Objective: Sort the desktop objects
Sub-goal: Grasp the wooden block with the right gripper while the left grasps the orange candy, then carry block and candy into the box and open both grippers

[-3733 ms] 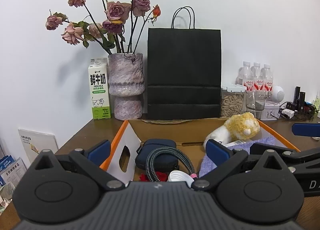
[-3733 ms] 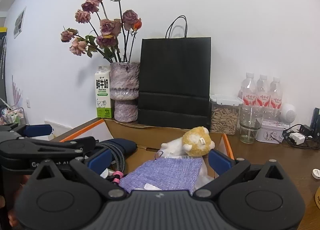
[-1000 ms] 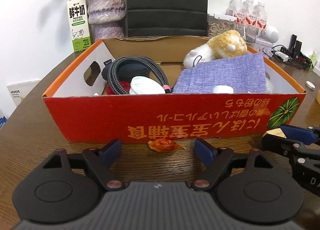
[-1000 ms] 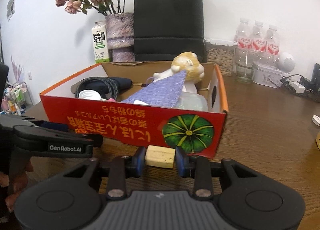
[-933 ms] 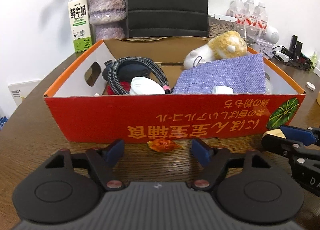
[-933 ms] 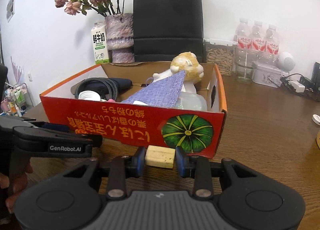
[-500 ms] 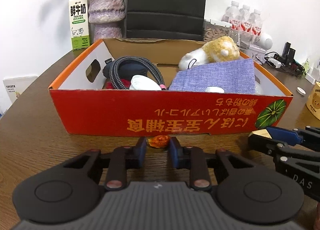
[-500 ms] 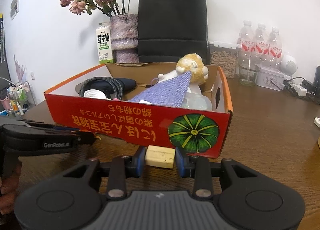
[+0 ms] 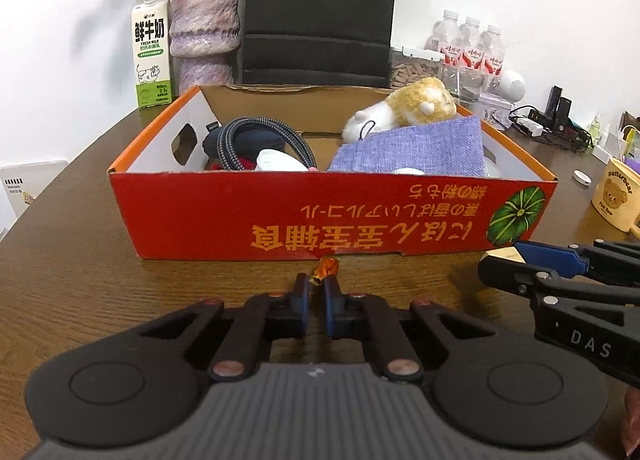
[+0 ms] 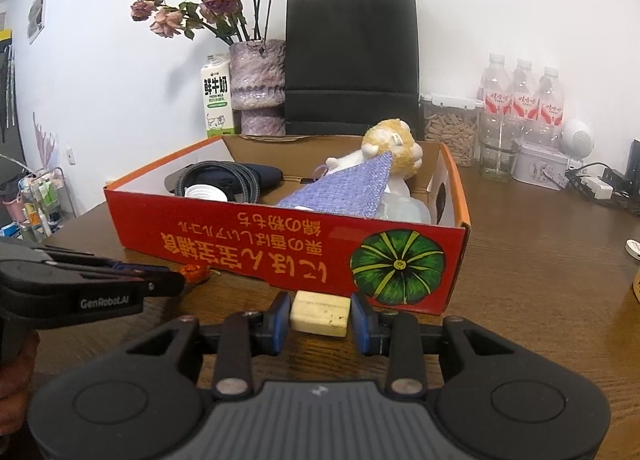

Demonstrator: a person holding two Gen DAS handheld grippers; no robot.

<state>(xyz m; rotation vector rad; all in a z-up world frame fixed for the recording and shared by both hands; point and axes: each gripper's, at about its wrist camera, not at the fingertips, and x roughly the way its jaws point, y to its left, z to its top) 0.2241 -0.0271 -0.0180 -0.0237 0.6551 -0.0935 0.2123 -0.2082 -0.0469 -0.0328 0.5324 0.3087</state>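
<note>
A red cardboard box (image 9: 200, 216) (image 10: 240, 236) stands on the brown table, holding a plush toy (image 9: 416, 106), a purple cloth (image 9: 412, 150), a braided cable (image 9: 256, 132) and a white lid. In front of the box my left gripper (image 9: 316, 286) is shut on a small orange wrapped candy (image 9: 325, 269) (image 10: 193, 272), pinched at its near end just above the table. My right gripper (image 10: 320, 314) is shut on a cream rectangular block (image 10: 320, 313) near the box's green pumpkin corner. The right gripper's fingers (image 9: 548, 256) show at the right of the left wrist view.
Behind the box stand a milk carton (image 9: 151, 56), a purple vase (image 9: 204, 32) of dried roses, a black paper bag (image 10: 352, 60), a jar, bottles (image 10: 520, 96) and a tin. A yellow mug (image 9: 614, 200) and cables lie at right. A hand (image 10: 12, 380) holds the left gripper.
My left gripper's jaws closed from wide open onto the orange candy, and the candy now sits turned end-on between them. The right gripper kept its hold on the cream block.
</note>
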